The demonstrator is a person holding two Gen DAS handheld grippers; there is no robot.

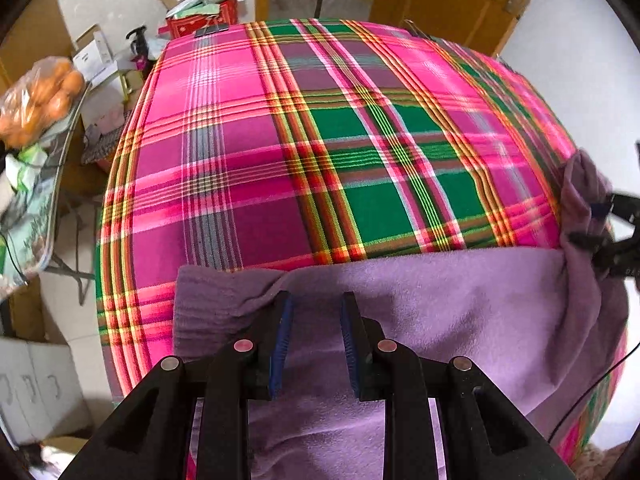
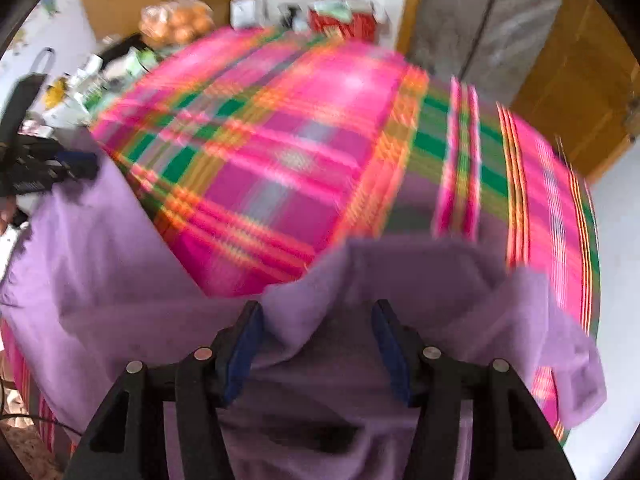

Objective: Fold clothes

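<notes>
While the purple garment (image 1: 460,312) lies along the near edge of the plaid-covered surface (image 1: 280,152), both tools stand over it, pointing steeply down. The left tool (image 1: 316,344) has its jaws set narrow, a band of fabric running between the blue pads; whether they press on the cloth cannot be told from its own view. The right tool (image 2: 318,348) shows jaws held wider, with a raised ridge of cloth (image 2: 308,292) standing between them; the blurred picture leaves the grip itself unsettled. Seen from the left wrist, the right tool sits at the garment's far right end, where the fabric bunches upward.

Judgement: the step in hand appears to be taking up the near hem at two points for a fold across the surface. To do it well, both tools should close on a single clean edge, not a bunched wad, and lift together at even height. Risk: an uneven hold would drag the plaid cover or skew the fold.
</notes>
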